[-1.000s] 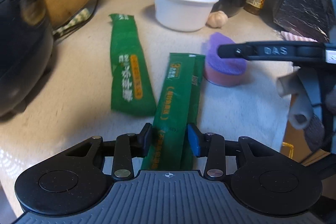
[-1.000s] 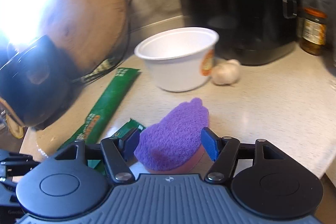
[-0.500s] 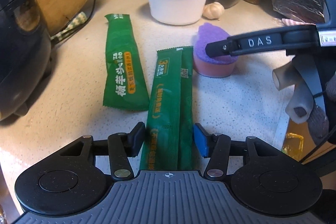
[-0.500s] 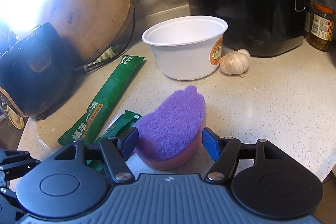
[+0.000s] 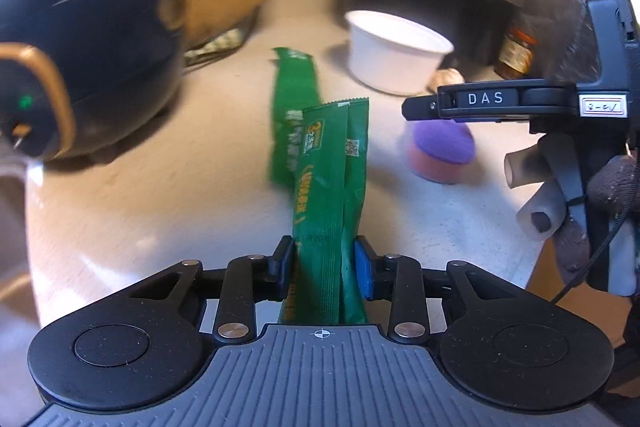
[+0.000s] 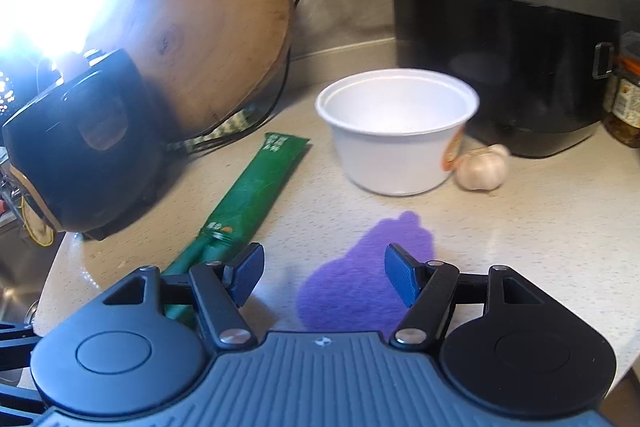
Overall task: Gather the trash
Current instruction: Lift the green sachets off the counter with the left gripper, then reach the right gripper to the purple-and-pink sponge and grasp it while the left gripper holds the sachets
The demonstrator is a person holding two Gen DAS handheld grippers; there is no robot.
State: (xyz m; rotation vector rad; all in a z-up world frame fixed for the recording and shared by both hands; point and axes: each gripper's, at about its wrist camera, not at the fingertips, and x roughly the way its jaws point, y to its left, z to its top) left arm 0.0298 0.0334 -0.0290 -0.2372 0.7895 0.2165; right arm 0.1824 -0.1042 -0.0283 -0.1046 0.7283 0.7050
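**K:** Since the last frames the left gripper [image 5: 323, 265] has pinched in on the green wrapper [image 5: 329, 195] and raised it; before, its jaws stood apart with the wrapper flat on the counter [image 5: 168, 195]. Pads press both long edges now and the film is buckled between them, far end in the air.

**M:** Why grab the near end?

**K:** Likely because it's thin film, easier to pinch by the edges than from on top. Holding one end lets the rest hang free for carrying.

**M:** Right side?

**K:** Right gripper [image 6: 324, 273] is wide apart, holding nothing. It has backed up from the purple sponge [image 6: 360, 287], which now sits under it, offset toward the right finger. Probably just parked out of the way.

**M:** Other trash?

**K:** Second green wrapper [image 6: 248, 203] lies flat beyond the left one's grip, pointing toward the white bowl [image 6: 396, 131]. Bowl looks empty, so likely trash too. Garlic bulb [image 6: 482, 167] sits touching or just beside it. Behind: black cooker [image 6: 504, 47], wooden board [image 6: 200, 27] leaning on the wall, black kettle [image 5: 80, 59] on the left. No bin in view.
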